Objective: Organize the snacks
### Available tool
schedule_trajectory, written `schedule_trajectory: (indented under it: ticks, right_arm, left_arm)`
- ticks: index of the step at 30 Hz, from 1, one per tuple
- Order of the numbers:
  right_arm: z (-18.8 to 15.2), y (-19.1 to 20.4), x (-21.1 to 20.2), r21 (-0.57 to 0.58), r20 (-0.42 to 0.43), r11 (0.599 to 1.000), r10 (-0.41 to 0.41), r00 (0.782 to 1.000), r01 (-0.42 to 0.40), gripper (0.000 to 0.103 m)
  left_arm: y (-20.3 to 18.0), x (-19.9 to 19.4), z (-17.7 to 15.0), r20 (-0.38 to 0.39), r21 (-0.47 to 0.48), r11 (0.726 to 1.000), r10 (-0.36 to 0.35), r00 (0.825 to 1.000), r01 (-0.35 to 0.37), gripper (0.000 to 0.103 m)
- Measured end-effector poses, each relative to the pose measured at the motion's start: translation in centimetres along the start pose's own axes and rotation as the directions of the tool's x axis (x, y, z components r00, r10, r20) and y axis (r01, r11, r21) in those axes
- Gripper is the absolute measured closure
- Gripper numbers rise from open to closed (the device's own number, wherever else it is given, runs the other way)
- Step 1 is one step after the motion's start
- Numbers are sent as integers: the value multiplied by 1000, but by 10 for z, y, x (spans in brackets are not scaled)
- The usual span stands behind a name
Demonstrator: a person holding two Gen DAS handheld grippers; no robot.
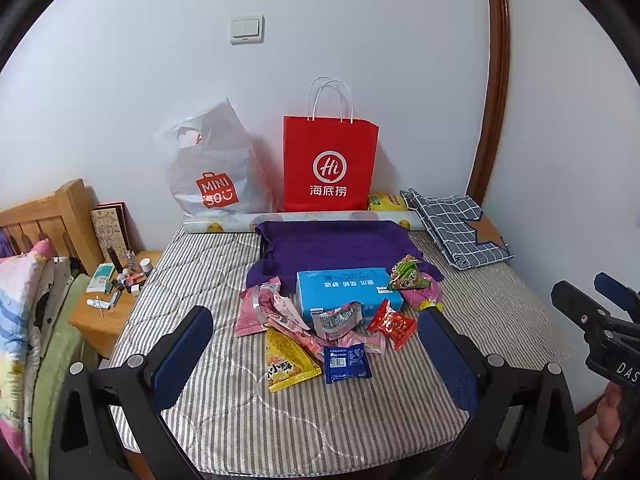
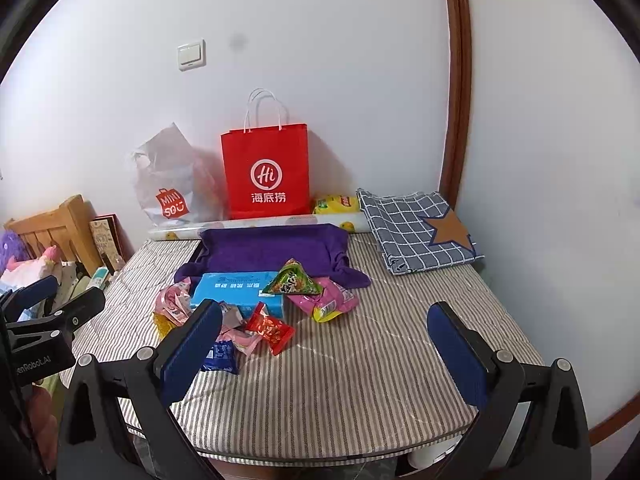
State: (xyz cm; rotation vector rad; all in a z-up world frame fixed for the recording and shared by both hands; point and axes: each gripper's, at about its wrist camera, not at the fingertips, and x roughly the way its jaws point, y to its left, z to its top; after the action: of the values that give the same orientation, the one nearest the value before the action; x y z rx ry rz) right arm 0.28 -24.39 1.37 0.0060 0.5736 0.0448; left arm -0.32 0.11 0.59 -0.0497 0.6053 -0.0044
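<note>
Snack pile (image 1: pixel 320 320) dead ahead of left gripper (image 1: pixel 316 344), left of right gripper (image 2: pixel 324 340); both jaws released, empty.

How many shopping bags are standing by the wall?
2. The red paper bag stands upright against the wall behind the purple cloth. The grey plastic bag leans just left of it. More could be hidden behind them.

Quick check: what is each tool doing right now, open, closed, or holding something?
Left tool: open, holding nothing, above the snacks.
Right tool: open, holding nothing.
</note>
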Motion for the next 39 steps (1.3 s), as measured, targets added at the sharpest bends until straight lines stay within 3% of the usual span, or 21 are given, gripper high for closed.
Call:
schedule_trajectory:
  ticks: [39]
  right_arm:
    - [0, 10, -2, 2, 13, 1000, 28, 1000, -28, 2]
  left_arm:
    - [4, -7, 2, 21, -7, 1000, 10, 1000, -10, 0]
